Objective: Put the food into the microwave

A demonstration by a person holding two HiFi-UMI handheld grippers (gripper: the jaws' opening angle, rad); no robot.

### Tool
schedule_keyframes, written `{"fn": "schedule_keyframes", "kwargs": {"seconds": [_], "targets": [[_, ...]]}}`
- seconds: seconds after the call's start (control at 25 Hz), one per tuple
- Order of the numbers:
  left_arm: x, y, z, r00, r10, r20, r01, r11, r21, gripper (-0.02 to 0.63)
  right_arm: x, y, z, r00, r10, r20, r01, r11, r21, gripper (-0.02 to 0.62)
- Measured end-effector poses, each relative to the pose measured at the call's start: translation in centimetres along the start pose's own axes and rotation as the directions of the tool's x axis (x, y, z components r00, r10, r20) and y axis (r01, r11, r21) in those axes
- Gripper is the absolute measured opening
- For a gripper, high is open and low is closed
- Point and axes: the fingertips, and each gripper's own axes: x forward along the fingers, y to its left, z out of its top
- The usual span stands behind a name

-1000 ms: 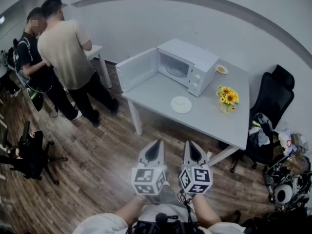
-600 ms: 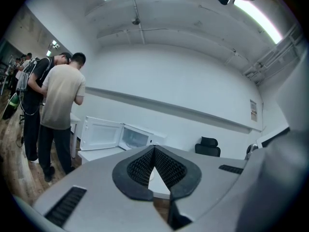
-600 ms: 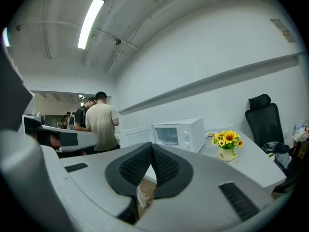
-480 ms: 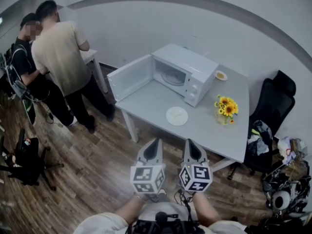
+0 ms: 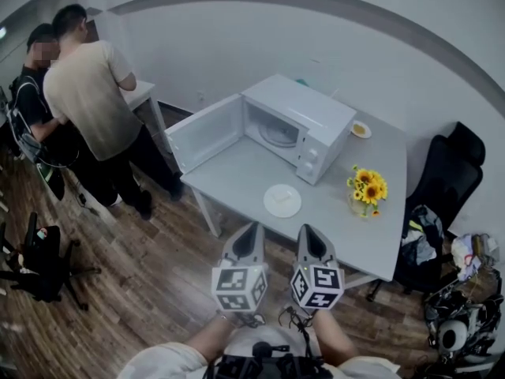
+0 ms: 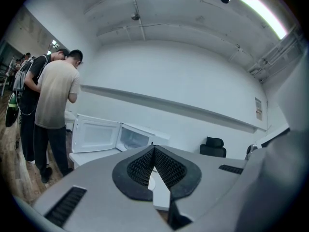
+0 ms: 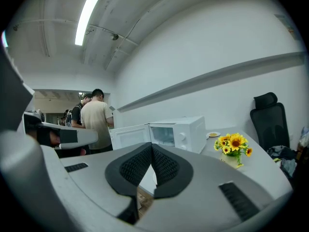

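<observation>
Left tongs (image 5: 253,229) and right tongs (image 5: 304,230) stay pressed together, empty; the plate (image 5: 282,200) ahead has come nearer (microwave (image 5: 296,125) beyond stands open), so the approach continues.

White and grey all round me, with one burst of yellow.

My left claw (image 5: 253,229) and right claw (image 5: 307,230) are pale grey, their pads (image 6: 140,168) black with a fine ribbed texture, and each cube (image 5: 239,288) is white with black square markers. The microwave (image 5: 296,121) is white inside and out. The surface (image 5: 371,215) is light grey, and the plate (image 5: 282,200) on it is white. The sunflowers (image 5: 368,185) are yellow with dark centres and green leaves. The small dish (image 5: 360,130) is white with an orange-yellow middle. The chair (image 5: 451,172) is black, and the floor (image 5: 142,275) is brown wood planks.
</observation>
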Motion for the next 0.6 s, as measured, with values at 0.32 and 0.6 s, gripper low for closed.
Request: {"fn": "schedule_keyframes", "kwargs": {"seconds": [0.32,0.6], "targets": [[2.8,0.6,-0.5,0.999,0.039,-0.012,-0.039,0.999,-0.007,0.009,3.1,-1.1,-0.3,0.999,0.038,-0.029,-0.038,0.999,0.0,0.017],[4.6,1.2,-0.5,0.998,0.059,-0.018,-0.059,0.998,-0.002,0.009,5.4,-1.0,-0.5,0.996,0.074,-0.039,-0.074,0.997,0.008,0.017]]}}
